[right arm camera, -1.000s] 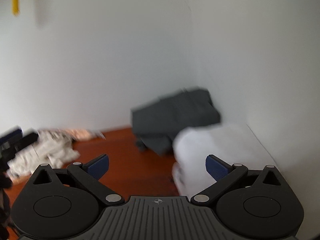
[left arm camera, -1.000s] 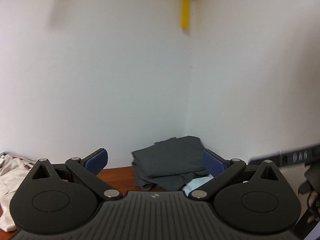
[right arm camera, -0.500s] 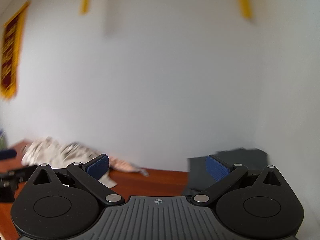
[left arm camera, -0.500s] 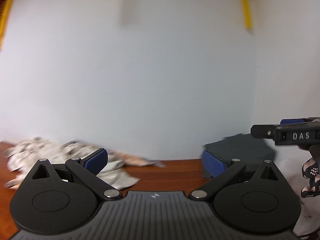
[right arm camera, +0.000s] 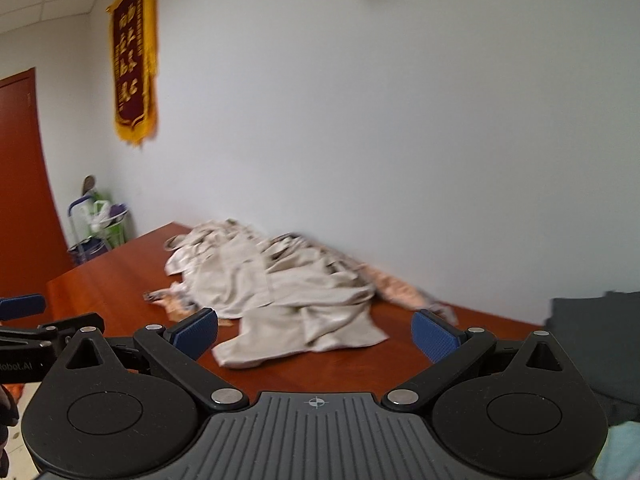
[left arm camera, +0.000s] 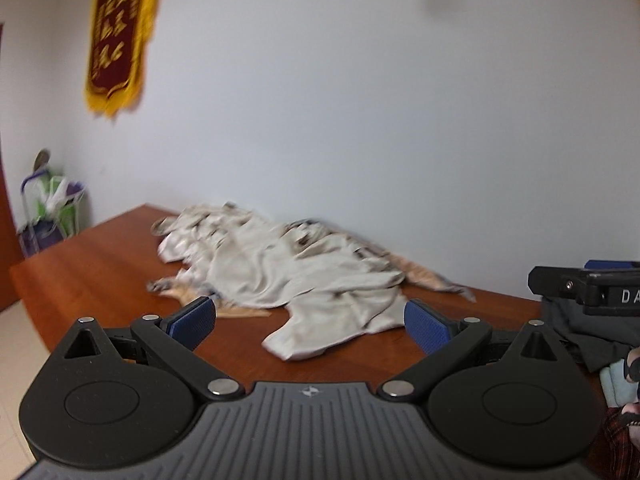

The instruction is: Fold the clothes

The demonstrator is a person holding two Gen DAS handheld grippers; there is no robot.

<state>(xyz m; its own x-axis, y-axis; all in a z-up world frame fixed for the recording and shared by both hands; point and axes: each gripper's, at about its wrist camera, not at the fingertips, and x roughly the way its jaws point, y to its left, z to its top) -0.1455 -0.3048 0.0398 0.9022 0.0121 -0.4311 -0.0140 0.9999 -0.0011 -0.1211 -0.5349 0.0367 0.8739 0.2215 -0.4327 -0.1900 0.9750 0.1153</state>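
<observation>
A crumpled heap of beige clothes (left arm camera: 280, 272) (right arm camera: 276, 288) lies on the red-brown wooden table (left arm camera: 100, 264) (right arm camera: 120, 276) against the white wall. An orange patterned garment (right arm camera: 396, 290) pokes out from under its right side. My left gripper (left arm camera: 310, 322) hangs open above the table's near part, short of the heap, with nothing between its fingers. My right gripper (right arm camera: 316, 332) is open too and equally empty, facing the same heap. Folded dark grey clothes (right arm camera: 596, 344) (left arm camera: 580, 332) sit at the right, with a pale blue piece (right arm camera: 620, 452) below them.
A red and gold banner (right arm camera: 134, 68) hangs on the wall at upper left. A small rack with bags (right arm camera: 98, 224) stands on the floor beyond the table's left end, beside a red-brown door (right arm camera: 24, 184). Each gripper shows at the edge of the other's view.
Both grippers have swung left, away from the folded dark grey stack in the corner, and now face the beige heap. Both stayed open.
</observation>
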